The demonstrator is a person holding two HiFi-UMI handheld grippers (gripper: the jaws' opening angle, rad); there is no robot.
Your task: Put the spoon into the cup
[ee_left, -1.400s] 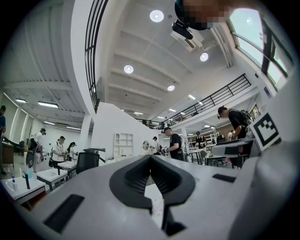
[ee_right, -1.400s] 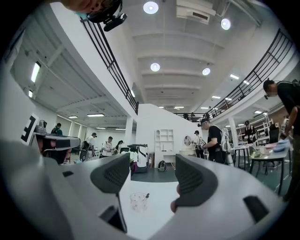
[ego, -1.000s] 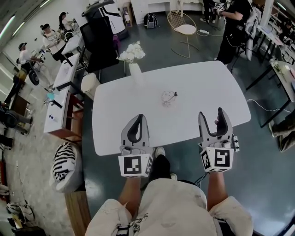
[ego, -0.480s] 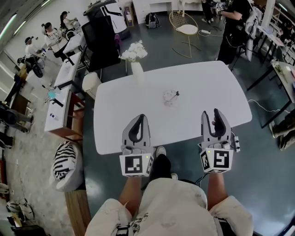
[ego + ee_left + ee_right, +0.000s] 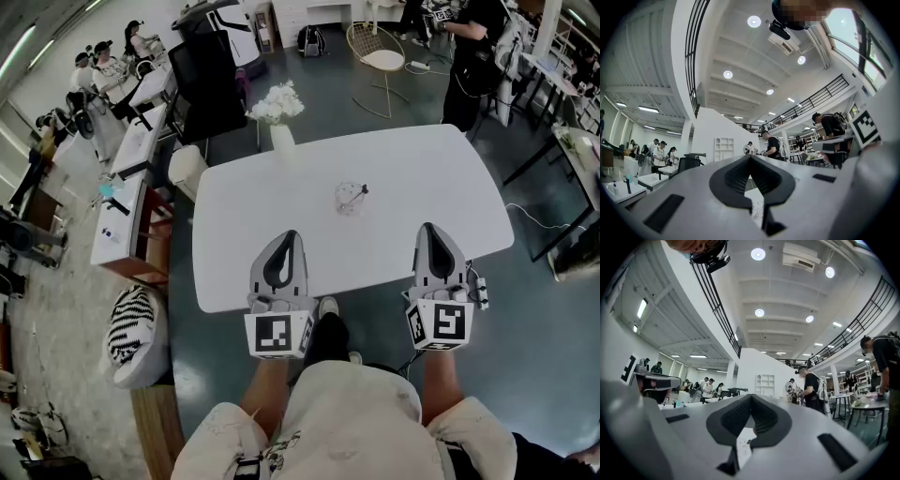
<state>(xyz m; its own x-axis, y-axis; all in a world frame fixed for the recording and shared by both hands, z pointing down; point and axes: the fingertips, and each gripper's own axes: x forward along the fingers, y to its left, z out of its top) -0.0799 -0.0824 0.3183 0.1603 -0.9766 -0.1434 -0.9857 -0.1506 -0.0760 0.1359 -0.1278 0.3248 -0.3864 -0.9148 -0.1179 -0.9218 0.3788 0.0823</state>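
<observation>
Spoon (image 5: 360, 191) apparently stands in cup (image 5: 346, 201); left claw (image 5: 286, 235) closed, right claw (image 5: 430, 228) just closed, both empty.

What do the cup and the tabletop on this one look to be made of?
The cup: apparently clear glass or plastic, since the white table shows through its wall. The table: smooth white top with a soft matte finish, perhaps laminate or painted board; even colour, no grain visible.
</observation>
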